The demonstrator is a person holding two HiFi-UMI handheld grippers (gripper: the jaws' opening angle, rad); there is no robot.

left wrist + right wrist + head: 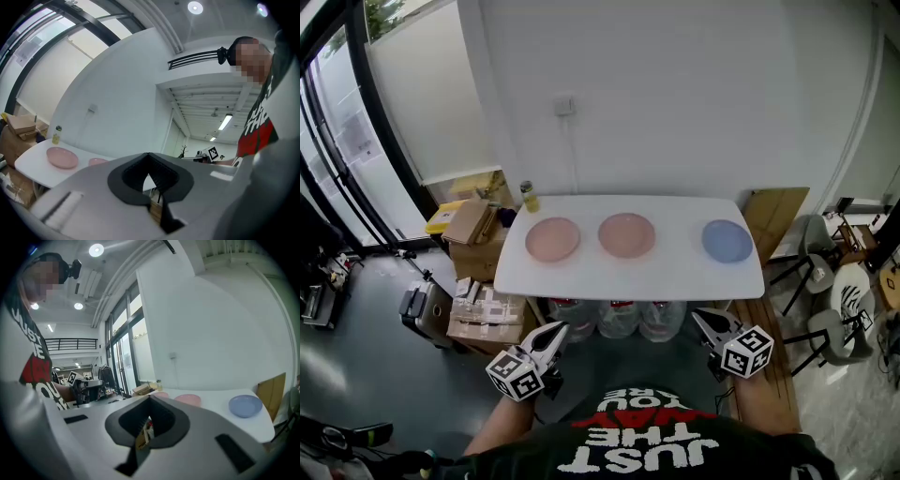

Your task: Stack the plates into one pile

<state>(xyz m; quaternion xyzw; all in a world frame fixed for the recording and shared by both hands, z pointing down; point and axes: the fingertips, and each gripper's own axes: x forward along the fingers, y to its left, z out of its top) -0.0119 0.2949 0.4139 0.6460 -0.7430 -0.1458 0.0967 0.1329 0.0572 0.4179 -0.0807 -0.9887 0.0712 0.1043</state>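
Three plates lie in a row on the white table [581, 275]: a pink plate [552, 239] at the left, a second pink plate [626, 234] in the middle and a blue plate [727, 240] at the right. My left gripper [558, 329] is shut and holds nothing; it hangs below the table's front edge, close to my body. My right gripper [698, 317] is at the same height on the right, with its jaws together and empty. The left gripper view shows the left gripper [149, 154] and two pink plates [62, 157] [97, 162]. Past the right gripper [150, 396], the right gripper view shows the blue plate [245, 405] and a pink plate [188, 400].
A small yellow bottle [528, 197] stands at the table's back left corner. Cardboard boxes [476, 228] pile up left of the table, and large water bottles [619, 317] sit under it. A flat cardboard sheet [773, 212] and chairs [844, 309] stand to the right.
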